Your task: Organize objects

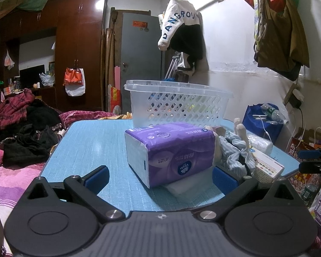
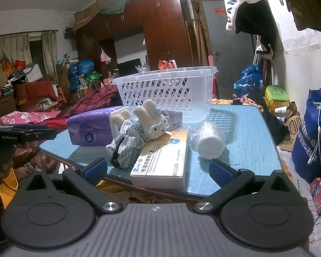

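A purple tissue pack (image 1: pixel 171 152) lies on the blue table (image 1: pixel 92 141), just ahead of my open left gripper (image 1: pixel 160 177). Behind it stands a clear plastic basket (image 1: pixel 177 102). In the right wrist view the pack (image 2: pixel 89 130) is at the left, with a plush rabbit (image 2: pixel 139 126) in striped clothes lying partly on a medicine box (image 2: pixel 162 160). A wrapped white roll (image 2: pixel 209 141) lies to the right. The basket (image 2: pixel 167 92) stands behind them. My right gripper (image 2: pixel 158 171) is open, its fingers either side of the medicine box's near end.
The table's near edge (image 2: pixel 171 192) is under the right gripper. A bed with piled clothes (image 1: pixel 21 132) lies left of the table. A blue bag (image 2: pixel 312 141) with cables stands at the right. Clothes hang on the wall (image 1: pixel 182 27).
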The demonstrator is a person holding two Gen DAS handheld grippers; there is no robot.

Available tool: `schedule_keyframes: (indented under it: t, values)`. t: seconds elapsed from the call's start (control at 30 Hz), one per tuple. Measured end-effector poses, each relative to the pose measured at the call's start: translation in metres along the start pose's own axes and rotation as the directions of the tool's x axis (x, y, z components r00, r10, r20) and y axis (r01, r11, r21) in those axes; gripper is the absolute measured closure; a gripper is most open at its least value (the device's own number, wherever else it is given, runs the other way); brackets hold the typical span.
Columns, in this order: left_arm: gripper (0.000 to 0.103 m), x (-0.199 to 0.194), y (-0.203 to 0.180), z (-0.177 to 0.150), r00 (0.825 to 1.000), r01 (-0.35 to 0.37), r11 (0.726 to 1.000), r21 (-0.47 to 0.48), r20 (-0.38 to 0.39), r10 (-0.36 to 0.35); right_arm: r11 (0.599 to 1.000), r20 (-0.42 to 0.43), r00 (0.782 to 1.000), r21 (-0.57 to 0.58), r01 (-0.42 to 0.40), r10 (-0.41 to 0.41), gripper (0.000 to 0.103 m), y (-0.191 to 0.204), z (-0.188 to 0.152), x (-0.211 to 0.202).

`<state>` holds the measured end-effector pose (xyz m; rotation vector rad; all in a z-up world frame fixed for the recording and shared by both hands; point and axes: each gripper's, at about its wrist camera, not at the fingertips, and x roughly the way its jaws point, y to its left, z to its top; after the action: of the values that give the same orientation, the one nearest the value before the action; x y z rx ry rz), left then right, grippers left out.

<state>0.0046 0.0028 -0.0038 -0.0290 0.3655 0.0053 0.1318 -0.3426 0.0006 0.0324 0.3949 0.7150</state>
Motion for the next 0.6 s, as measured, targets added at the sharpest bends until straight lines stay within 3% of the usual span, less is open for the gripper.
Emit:
schedule_keyframes:
  t: [0.6]
  values:
    - [0.0,-0.0006,0.0006,0.0002,1.0,-0.001,1.0,-0.002,-0.002,0.001,1.0,-0.003,1.0,-0.003,0.0,0.0,0.0,-0.0006,-0.0008,0.0004]
